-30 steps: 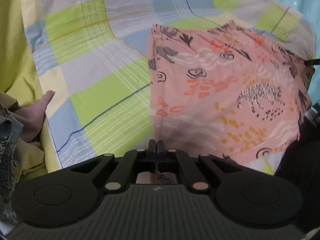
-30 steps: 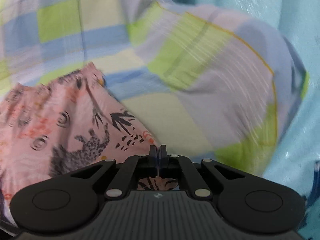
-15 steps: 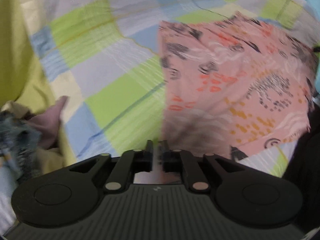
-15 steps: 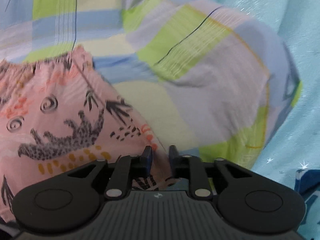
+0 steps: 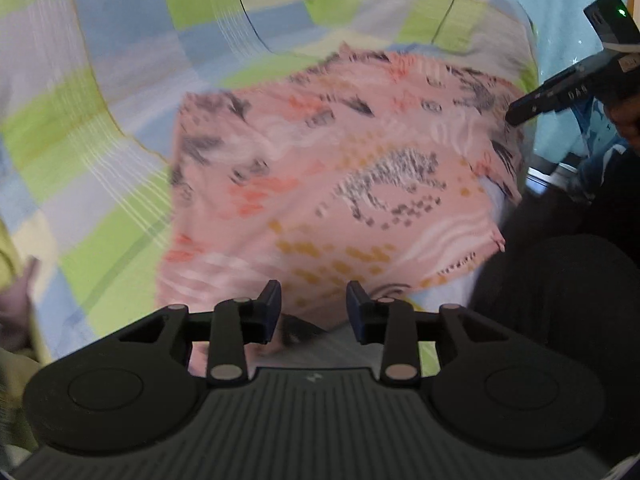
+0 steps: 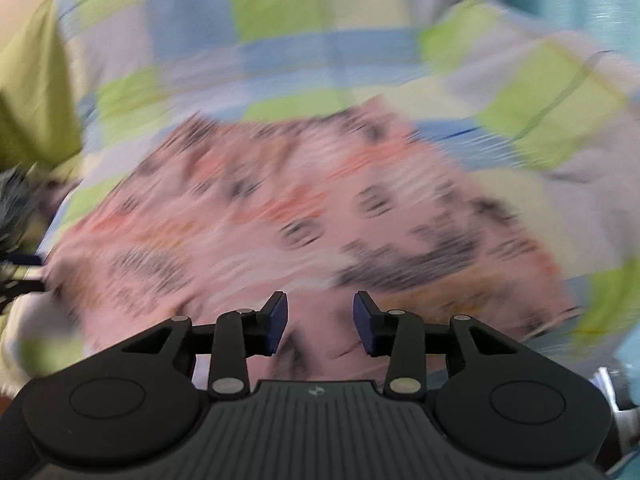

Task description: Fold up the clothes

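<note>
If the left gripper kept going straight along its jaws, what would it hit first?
Most likely the pink printed garment, which lies right ahead of the left gripper on the checked sheet. The jaws are opening with nothing pinched between them. Blur leaves the depth uncertain.

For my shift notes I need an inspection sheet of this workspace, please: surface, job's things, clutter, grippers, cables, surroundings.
Surface: checked sheet in green, blue and lilac, wrinkled.
Job's things: pink printed garment lying flat on the sheet.
Clutter: bundled fabrics at the left edge.
Grippers: left gripper and right gripper both opening, nothing between the jaws.
Cables: nothing seen.
Surroundings: turquoise cloth behind; image blurred.
</note>
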Available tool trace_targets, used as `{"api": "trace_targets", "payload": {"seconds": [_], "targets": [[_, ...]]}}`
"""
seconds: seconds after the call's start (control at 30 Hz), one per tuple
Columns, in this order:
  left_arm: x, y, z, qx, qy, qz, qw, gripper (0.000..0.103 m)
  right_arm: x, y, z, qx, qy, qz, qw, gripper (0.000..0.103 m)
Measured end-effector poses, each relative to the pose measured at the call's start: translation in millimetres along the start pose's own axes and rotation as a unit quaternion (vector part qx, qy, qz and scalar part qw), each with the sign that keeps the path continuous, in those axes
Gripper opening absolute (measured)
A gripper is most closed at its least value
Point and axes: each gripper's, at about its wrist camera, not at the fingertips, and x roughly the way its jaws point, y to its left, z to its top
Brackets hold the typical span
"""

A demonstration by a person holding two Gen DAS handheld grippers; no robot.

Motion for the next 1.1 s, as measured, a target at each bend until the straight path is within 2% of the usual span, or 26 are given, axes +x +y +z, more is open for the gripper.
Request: {"api": "trace_targets", "payload": {"seconds": [0.1,0.2,0.3,0.4,0.5,0.63,0.7,0.8,1.0,1.1], "targets": [[12.2,4.6,-7.0,-0.017,0.017,-0.005,0.9997,0.031,19.6,15.7,-7.8,-0.006,0.029,0.015,0.999,0.040],[7.7,14.3,-12.7,-0.035,0.021,-0.009,0.9991,0.030,38.3,17.4,-14.0,-0.003,0.052,0.019,0.998,0.040],[4.1,17.6,-10.5,-0.026,0.040,0.001,0.9989,0.030,45.1,14.7,-16.0,-0.002,0.059,0.015,0.998,0.040],[-4.2,16.0,-7.9,-0.010,0.041,0.019,0.9989,0.030,42.5,19.5,-15.6,-0.015,0.072,-0.023,0.997,0.040],[-16.4,15.5,-2.2,0.003,0.030,0.032,0.9990,0.030,28.9,29.6,-17.1,-0.031,0.056,-0.046,0.997,0.040],[-21.5,7.5,9.7,0.047,0.029,0.051,0.9971,0.031,5.1,53.2,-12.6,-0.046,0.013,-0.032,0.998,0.040],[-23.2,3.0,15.5,0.072,0.030,0.060,0.9952,0.035,-3.1,68.7,-9.9,-0.054,-0.001,-0.020,0.998,0.040],[-21.5,0.1,20.2,0.103,0.031,0.057,0.9926,0.037,-10.0,95.0,-6.3,-0.069,-0.018,-0.009,0.997,0.040],[-17.2,13.9,33.9,0.138,0.032,0.044,0.9889,0.039,9.0,145.5,9.9,-0.134,-0.024,-0.002,0.991,0.040],[-15.0,30.5,50.1,0.161,0.015,0.035,0.9861,0.043,33.9,162.9,25.2,-0.163,-0.014,0.003,0.987,0.041]]}}
